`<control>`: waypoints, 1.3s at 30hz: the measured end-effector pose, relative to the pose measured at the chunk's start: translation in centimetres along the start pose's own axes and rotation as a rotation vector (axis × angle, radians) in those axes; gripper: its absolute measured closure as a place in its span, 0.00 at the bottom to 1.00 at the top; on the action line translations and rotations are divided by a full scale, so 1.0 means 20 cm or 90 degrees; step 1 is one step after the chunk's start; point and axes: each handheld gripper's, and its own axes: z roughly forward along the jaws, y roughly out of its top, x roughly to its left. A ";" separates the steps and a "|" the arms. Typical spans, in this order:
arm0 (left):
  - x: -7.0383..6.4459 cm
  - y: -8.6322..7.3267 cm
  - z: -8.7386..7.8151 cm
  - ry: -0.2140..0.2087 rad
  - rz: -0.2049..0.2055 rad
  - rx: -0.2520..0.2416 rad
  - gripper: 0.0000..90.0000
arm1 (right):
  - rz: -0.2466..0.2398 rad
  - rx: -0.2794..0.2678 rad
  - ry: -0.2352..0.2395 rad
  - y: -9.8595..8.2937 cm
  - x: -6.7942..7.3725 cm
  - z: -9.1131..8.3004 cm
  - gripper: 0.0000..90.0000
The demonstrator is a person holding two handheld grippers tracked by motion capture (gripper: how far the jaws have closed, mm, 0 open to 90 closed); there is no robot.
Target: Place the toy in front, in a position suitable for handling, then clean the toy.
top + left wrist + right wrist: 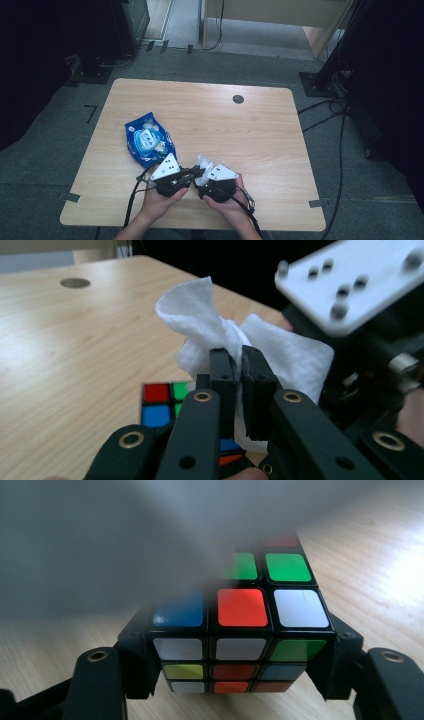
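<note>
Right gripper view: right hand-held gripper (240,680) clamps puzzle cube (240,630) between wide jaws.

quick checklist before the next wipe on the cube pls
1. Left gripper clamps the white wipe: ok, jaws closed on a pinched fold.
2. Right gripper holds the puzzle cube squarely: ok, a jaw presses each side.
3. Wipe meets the cube's top face: cannot tell, in the right gripper view a grey blur covers the far stickers.
4. Cube rests on the table: cannot tell.
5. Blue wipe packet out of the way: ok, it lies apart, left of the grippers.
</note>
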 end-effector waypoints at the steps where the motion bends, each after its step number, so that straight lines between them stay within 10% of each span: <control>1: 0.00 0.00 0.00 0.000 0.000 0.000 0.96 | 0.000 0.000 0.000 0.00 0.00 0.00 0.38; 14: 0.11 -0.01 -0.05 0.071 -0.034 -0.012 0.95 | -0.041 -0.035 -0.015 0.03 0.02 -0.05 0.38; 25: -0.01 -0.01 0.02 0.023 0.008 0.001 0.95 | -0.033 -0.028 -0.017 0.02 0.00 -0.05 0.38; 34: 0.09 -0.01 -0.06 0.112 -0.006 -0.008 0.95 | -0.046 -0.031 -0.020 0.02 0.02 -0.06 0.38; 39: -0.02 -0.02 0.00 0.057 0.018 -0.003 0.95 | -0.044 -0.031 -0.010 0.03 0.04 -0.03 0.38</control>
